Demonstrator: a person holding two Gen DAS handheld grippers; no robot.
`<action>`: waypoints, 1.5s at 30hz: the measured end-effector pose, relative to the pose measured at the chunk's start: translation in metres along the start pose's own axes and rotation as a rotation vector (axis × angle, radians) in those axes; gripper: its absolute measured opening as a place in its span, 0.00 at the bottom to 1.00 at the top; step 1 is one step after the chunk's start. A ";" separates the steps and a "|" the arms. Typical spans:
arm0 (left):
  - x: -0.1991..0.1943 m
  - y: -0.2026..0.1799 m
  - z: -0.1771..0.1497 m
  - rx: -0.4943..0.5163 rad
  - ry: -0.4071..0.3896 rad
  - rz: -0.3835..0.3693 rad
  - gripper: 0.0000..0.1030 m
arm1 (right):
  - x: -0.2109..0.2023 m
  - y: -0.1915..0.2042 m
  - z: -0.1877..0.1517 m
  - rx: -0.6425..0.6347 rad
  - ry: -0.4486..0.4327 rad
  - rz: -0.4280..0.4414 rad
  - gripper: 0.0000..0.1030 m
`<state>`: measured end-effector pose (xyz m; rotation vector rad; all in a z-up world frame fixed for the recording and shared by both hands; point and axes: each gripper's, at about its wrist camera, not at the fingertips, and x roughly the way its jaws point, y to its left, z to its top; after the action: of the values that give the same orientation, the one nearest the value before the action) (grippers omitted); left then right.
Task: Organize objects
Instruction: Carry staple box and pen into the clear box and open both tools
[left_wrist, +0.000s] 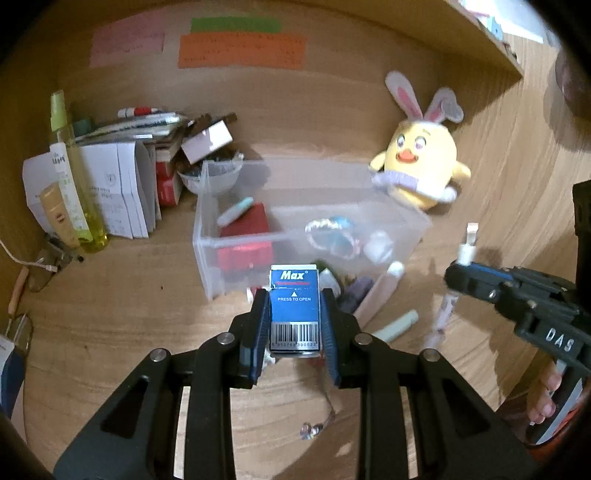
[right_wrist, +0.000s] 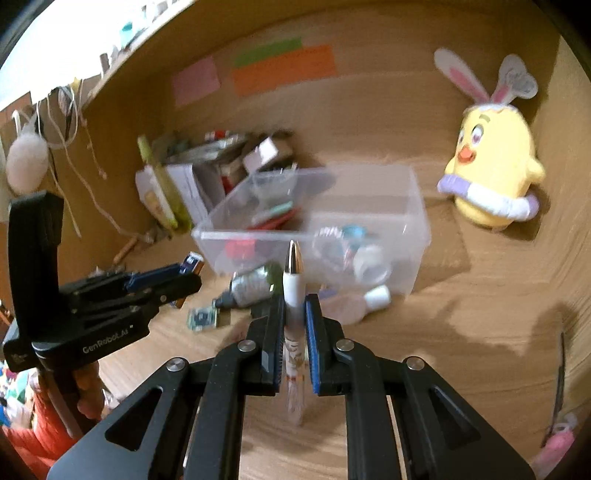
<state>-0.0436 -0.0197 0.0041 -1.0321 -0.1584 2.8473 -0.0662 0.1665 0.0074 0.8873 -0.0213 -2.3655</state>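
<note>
My left gripper (left_wrist: 294, 308) is shut on a blue Max staples box (left_wrist: 294, 310), held above the desk just in front of the clear plastic bin (left_wrist: 207, 236). My right gripper (right_wrist: 294, 314) is shut on a white pen (right_wrist: 293, 295) with a gold tip, pointing toward the clear bin (right_wrist: 417, 221). The bin holds a red box (left_wrist: 247, 236), a beaded bracelet (left_wrist: 332, 236) and other small items. In the left wrist view the right gripper (left_wrist: 461, 277) shows at right with the pen (left_wrist: 467, 243). In the right wrist view the left gripper (right_wrist: 177, 280) shows at left.
A yellow chick plush (left_wrist: 421, 166) with bunny ears stands right of the bin. Papers, books and a yellow-green spray bottle (left_wrist: 70, 177) crowd the back left. A dark bottle (right_wrist: 251, 286), a small card (right_wrist: 201, 319), a pink tube (right_wrist: 354, 304) and a pale green stick (left_wrist: 397, 325) lie before the bin.
</note>
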 end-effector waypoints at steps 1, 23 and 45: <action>-0.002 0.001 0.003 -0.002 -0.009 0.002 0.26 | -0.004 -0.002 0.004 0.005 -0.015 -0.003 0.10; 0.009 0.014 0.058 0.001 -0.076 0.052 0.26 | -0.024 -0.030 0.084 0.018 -0.216 -0.123 0.10; 0.090 0.040 0.078 -0.067 0.075 0.028 0.26 | 0.044 -0.032 0.117 -0.068 -0.164 -0.212 0.10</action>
<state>-0.1654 -0.0513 0.0018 -1.1616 -0.2356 2.8403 -0.1799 0.1466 0.0647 0.6898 0.0911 -2.6143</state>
